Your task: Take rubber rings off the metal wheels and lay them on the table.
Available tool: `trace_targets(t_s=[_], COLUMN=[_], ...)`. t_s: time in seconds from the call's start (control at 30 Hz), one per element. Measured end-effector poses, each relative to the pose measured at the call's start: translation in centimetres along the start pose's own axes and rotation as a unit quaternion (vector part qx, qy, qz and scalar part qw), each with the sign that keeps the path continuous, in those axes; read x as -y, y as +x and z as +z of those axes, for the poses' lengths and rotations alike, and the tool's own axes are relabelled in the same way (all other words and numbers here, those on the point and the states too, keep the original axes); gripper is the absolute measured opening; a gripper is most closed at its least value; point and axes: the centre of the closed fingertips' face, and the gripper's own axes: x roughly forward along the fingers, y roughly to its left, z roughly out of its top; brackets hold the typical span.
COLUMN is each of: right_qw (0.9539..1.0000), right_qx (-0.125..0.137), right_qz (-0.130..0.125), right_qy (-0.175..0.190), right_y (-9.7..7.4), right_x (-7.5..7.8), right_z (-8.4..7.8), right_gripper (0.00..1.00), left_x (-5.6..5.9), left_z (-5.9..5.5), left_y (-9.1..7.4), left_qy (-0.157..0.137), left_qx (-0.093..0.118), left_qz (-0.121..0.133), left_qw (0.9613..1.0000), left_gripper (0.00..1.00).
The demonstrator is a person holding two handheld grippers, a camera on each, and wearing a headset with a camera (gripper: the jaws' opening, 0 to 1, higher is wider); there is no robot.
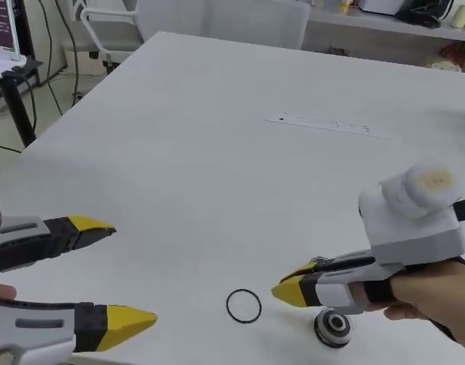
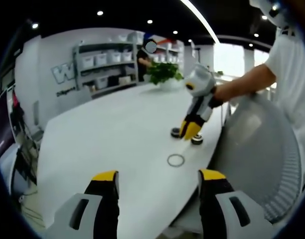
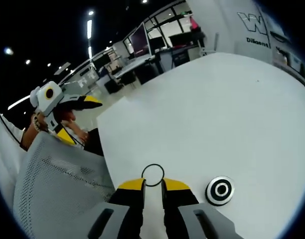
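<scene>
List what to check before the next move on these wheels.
1. Thin black rubber ring lies flat on the white table, touching neither tool: ok.
2. Right tool empty, jaws narrowly apart: ok.
3. Left tool wide open and empty: ok.
4. Round metal wheel lies flat beside the right tool: ok.
5. Rubber ring on that wheel's rim: cannot tell.
</scene>
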Motion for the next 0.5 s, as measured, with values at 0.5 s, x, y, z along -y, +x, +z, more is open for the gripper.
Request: trace_targets(t_s=[0.5], right_qw=[0.9975], right_qx=[0.054], right_qz=[-0.011], right_qy=[-0.043], right_y=[-6.1], right_x=[0.6], right_z=[-0.8], right_gripper=[0.17], left_x=[2.0], left_z=[1.7], left_y=[2.8], left_qy=[0.029], left_qx=[-0.006], left_qz=[-0.048], left_qw=[0.9984], left_gripper=[0.64])
